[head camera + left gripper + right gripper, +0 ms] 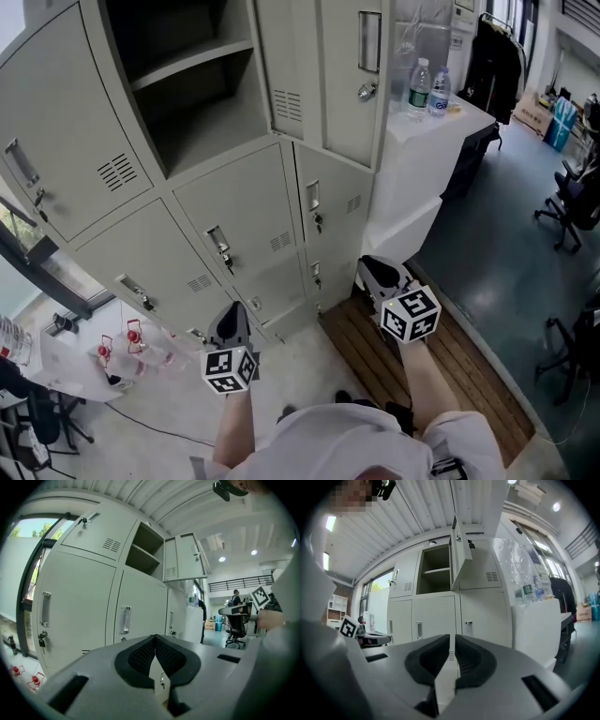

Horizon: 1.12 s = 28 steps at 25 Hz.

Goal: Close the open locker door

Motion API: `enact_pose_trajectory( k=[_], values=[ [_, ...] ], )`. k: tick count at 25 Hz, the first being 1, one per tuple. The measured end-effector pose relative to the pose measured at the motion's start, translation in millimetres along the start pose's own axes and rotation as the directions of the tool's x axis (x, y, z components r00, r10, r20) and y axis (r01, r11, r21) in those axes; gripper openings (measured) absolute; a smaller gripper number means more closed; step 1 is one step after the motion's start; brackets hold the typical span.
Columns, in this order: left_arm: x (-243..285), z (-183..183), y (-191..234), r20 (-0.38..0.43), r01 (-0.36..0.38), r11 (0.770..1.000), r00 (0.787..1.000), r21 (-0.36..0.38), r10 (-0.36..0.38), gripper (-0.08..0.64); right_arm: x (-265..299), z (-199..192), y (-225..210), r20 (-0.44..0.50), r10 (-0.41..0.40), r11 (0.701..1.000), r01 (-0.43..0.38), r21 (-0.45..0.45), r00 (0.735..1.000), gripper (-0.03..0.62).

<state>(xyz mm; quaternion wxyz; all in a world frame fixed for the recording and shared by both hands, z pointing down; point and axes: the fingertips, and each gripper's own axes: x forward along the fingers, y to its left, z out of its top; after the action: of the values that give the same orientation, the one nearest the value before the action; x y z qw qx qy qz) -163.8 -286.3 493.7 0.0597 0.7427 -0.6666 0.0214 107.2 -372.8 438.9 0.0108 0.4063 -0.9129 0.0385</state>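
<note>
A bank of grey lockers (234, 216) stands in front of me. One upper compartment (187, 84) is open and holds a bare shelf (192, 64). Its door (323, 75) swings out to the right, showing a handle and a lock. My left gripper (232, 328) hangs low before the bottom lockers, shut and empty. My right gripper (380, 277) is near the lockers' right end, also shut on nothing. Both are well below the door and touch nothing. The left gripper view shows the door (185, 557) up high. In the right gripper view the door (459, 550) is nearly edge-on beside the compartment (436, 573).
A white counter (422, 159) with two water bottles (427, 89) stands right of the lockers. A wooden slatted platform (441, 366) lies under my right side. Office chairs (572, 206) stand further right. A small table (84, 370) with red items is at the lower left.
</note>
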Motion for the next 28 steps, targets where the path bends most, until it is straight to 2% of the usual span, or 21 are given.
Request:
enact_pose_trajectory(
  k=[3, 4, 5, 6, 11, 17, 23, 28],
  values=[
    [2, 0, -6, 0.000, -0.004, 1.000, 1.000, 0.003, 0.004, 0.008, 2, 25, -11, 0.024, 0.056, 0.998, -0.057, 0.010, 0.998, 0.021],
    [3, 0, -7, -0.001, -0.004, 1.000, 1.000, 0.006, 0.004, 0.008, 3, 35, -16, 0.032, 0.069, 0.997, -0.070, 0.015, 0.997, 0.060],
    [3, 0, -8, -0.002, -0.003, 1.000, 1.000, 0.009, 0.003, 0.008, 5, 44, -20, 0.038, 0.081, 0.997, -0.081, 0.017, 0.996, 0.130],
    [3, -1, -8, -0.003, -0.004, 1.000, 1.000, 0.012, 0.004, 0.007, 6, 55, -24, 0.047, 0.091, 0.996, -0.092, 0.018, 0.995, 0.147],
    [4, -2, -5, -0.008, -0.013, 1.000, 1.000, 0.014, 0.013, 0.008, 9, 107, -35, 0.126, 0.144, 0.988, -0.149, 0.030, 0.982, 0.149],
    [8, -1, -4, -0.006, -0.009, 1.000, 1.000, 0.014, 0.010, 0.008, 12, 155, -38, 0.186, 0.173, 0.985, -0.171, -0.022, 0.967, 0.149],
    [11, 0, -6, -0.008, 0.001, 1.000, 1.000, 0.018, -0.001, 0.008, 27, 189, -39, 0.188, 0.168, 0.983, -0.149, -0.108, 0.968, 0.153],
    [11, 2, -3, -0.004, 0.003, 1.000, 1.000, 0.014, -0.003, 0.008, 37, 196, -32, 0.178, 0.188, 0.978, -0.169, -0.119, 0.966, 0.153]
  ],
)
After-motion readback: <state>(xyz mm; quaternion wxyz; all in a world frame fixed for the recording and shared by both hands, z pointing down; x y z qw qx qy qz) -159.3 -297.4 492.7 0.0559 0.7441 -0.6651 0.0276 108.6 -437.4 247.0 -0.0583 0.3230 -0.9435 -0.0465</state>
